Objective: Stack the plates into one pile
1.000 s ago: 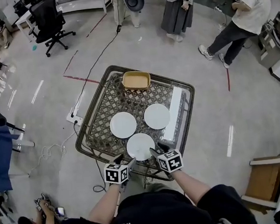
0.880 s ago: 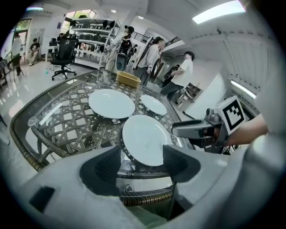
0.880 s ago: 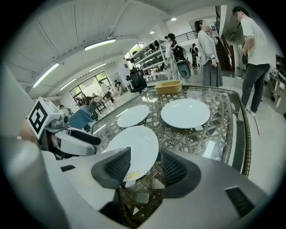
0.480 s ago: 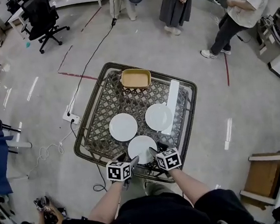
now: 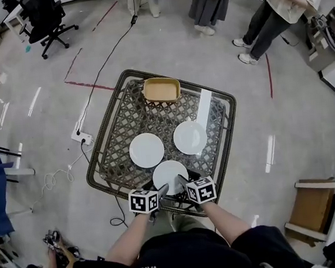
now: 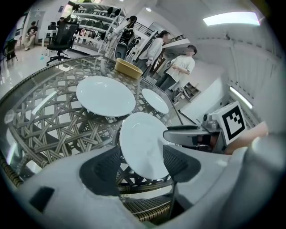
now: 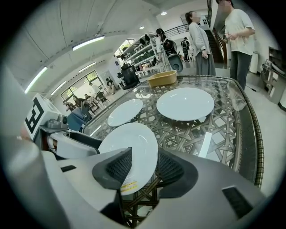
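Three white plates lie on a glass-topped wicker table (image 5: 114, 165): a left plate (image 5: 146, 149), a right plate (image 5: 189, 137) and a near plate (image 5: 169, 174) by the front edge. My left gripper (image 5: 159, 191) is at the near plate's left rim and my right gripper (image 5: 184, 183) at its right rim. In the left gripper view, the near plate (image 6: 143, 143) fills the gap of the left gripper (image 6: 140, 166), whose pads stand apart. The right gripper (image 7: 144, 166) has just been closing, with the near plate's (image 7: 134, 143) rim between its pads. I see no firm pinch.
A yellow tray (image 5: 161, 90) sits at the table's far edge and a white strip (image 5: 203, 106) lies along its right side. Two people (image 5: 211, 2) (image 5: 273, 8) stand beyond. A power strip (image 5: 78, 135) with cables lies on the floor left; a cardboard box (image 5: 313, 205) stands at the right.
Both grippers have sunk and closed in on the near plate, so their tips now straddle its rim. The three plates have not moved on the table.
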`<state>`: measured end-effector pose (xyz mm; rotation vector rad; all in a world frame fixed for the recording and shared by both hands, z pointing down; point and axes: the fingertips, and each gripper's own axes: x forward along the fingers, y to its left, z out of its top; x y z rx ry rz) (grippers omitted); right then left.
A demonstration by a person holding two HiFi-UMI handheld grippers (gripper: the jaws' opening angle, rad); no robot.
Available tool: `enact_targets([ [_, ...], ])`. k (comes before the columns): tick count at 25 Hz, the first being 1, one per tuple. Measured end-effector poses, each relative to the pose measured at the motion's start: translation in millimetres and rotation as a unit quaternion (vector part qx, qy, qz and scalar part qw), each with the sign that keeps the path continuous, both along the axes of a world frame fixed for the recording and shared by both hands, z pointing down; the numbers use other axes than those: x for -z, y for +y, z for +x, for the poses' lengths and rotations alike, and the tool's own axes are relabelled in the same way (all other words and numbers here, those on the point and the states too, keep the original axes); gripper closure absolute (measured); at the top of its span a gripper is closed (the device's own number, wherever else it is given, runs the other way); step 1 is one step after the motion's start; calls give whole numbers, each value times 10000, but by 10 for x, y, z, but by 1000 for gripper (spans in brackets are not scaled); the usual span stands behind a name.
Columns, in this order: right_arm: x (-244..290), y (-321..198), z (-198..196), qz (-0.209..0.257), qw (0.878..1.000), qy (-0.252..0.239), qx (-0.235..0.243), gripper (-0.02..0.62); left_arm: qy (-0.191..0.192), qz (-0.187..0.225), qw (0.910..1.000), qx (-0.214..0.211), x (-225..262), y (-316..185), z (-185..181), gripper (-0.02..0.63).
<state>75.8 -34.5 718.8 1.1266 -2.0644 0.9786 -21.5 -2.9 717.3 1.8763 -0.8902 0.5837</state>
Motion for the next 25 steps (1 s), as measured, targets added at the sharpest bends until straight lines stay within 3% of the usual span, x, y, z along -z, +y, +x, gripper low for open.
enact_targets([
  [5, 2, 33, 51, -99, 9995, -103, -272, 440, 174, -55, 9998, 19, 40, 5, 12, 310],
  [13, 193, -31, 89, 68, 9974, -199, -687, 453, 380, 281, 9989, -19, 315, -170, 14, 310],
  [25, 308, -644, -585, 235, 9975, -423, -522, 453, 65, 488, 9987, 122, 436, -760, -640, 310],
])
